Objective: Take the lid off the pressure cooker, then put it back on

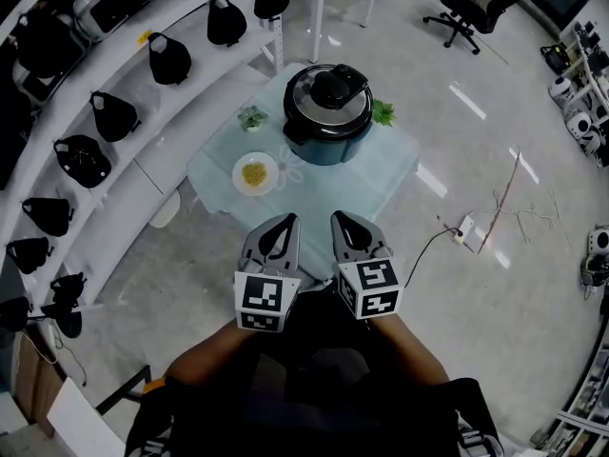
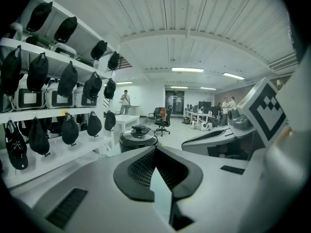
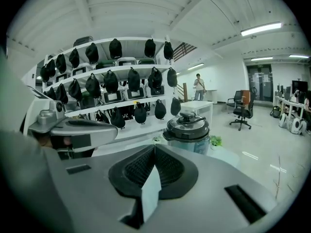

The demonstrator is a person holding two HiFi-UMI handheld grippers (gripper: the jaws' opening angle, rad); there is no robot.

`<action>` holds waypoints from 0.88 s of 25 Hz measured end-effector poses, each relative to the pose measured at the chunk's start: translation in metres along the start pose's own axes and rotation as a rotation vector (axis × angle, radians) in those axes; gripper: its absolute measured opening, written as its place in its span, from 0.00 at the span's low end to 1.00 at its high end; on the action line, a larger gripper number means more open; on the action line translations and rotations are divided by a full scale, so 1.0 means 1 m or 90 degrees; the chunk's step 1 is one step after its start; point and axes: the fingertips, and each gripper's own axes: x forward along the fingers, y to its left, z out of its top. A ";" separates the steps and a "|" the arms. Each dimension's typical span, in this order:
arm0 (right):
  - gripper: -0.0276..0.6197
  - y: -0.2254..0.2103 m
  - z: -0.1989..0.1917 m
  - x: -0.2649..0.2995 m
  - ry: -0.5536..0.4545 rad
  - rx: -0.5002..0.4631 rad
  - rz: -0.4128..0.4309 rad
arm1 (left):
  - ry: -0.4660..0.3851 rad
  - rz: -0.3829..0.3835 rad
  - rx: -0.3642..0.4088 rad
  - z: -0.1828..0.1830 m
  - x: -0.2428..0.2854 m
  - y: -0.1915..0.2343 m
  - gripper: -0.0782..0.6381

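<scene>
Hovering side by side just ahead of the person's body, the left gripper [image 1: 284, 223] and the right gripper [image 1: 343, 221] each have their jaws pressed together on nothing, near the front edge of a small table [image 1: 395, 165]. Farther along it sits a plate [image 1: 255, 172] of yellow food, then the pressure cooker [image 1: 326, 131], its lid [image 1: 328, 91] on, well apart from both grippers.

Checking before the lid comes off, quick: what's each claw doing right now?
Left claw: closed, nothing in it.
Right claw: closed, nothing in it.
</scene>
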 end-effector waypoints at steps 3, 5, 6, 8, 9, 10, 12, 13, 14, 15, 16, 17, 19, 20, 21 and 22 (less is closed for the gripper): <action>0.07 0.007 0.000 0.001 -0.002 0.002 0.009 | -0.002 0.007 0.004 0.001 -0.003 0.002 0.12; 0.07 0.009 0.001 0.001 -0.003 0.001 0.014 | -0.003 0.012 0.006 0.001 -0.005 0.004 0.12; 0.07 0.010 0.000 0.002 -0.003 0.002 0.015 | -0.003 0.014 0.006 0.001 -0.006 0.005 0.12; 0.07 0.011 0.001 0.003 -0.004 0.005 0.018 | -0.004 0.018 0.007 0.001 -0.007 0.007 0.12; 0.07 0.012 0.001 0.003 -0.005 0.005 0.018 | -0.005 0.019 0.007 0.001 -0.007 0.007 0.12; 0.07 0.013 0.001 0.004 -0.006 0.004 0.019 | -0.005 0.019 0.007 0.001 -0.008 0.008 0.12; 0.07 0.014 0.001 0.005 -0.006 0.002 0.021 | -0.004 0.020 0.007 0.000 -0.008 0.008 0.12; 0.07 0.014 0.001 0.005 -0.007 0.002 0.022 | -0.004 0.019 0.007 0.000 -0.008 0.008 0.12; 0.07 0.013 0.001 0.005 -0.007 0.001 0.022 | -0.004 0.019 0.007 0.000 -0.008 0.007 0.12; 0.07 0.013 0.002 0.004 -0.006 0.001 0.022 | -0.003 0.018 0.007 0.001 -0.007 0.006 0.12; 0.07 0.013 0.002 0.004 -0.006 0.001 0.021 | -0.003 0.017 0.006 0.001 -0.007 0.006 0.12; 0.07 0.012 0.002 0.004 -0.005 0.001 0.020 | -0.003 0.017 0.005 0.001 -0.007 0.005 0.12; 0.07 0.011 0.002 0.004 -0.003 0.001 0.018 | -0.003 0.016 0.004 0.001 -0.006 0.005 0.12; 0.07 0.011 0.002 0.004 -0.002 0.001 0.018 | -0.003 0.016 0.004 0.000 -0.006 0.005 0.12; 0.07 0.010 0.001 0.004 -0.002 0.001 0.017 | -0.003 0.016 0.003 0.000 -0.006 0.004 0.12; 0.07 0.010 0.000 0.004 -0.001 0.000 0.017 | -0.003 0.016 0.002 -0.001 -0.005 0.004 0.12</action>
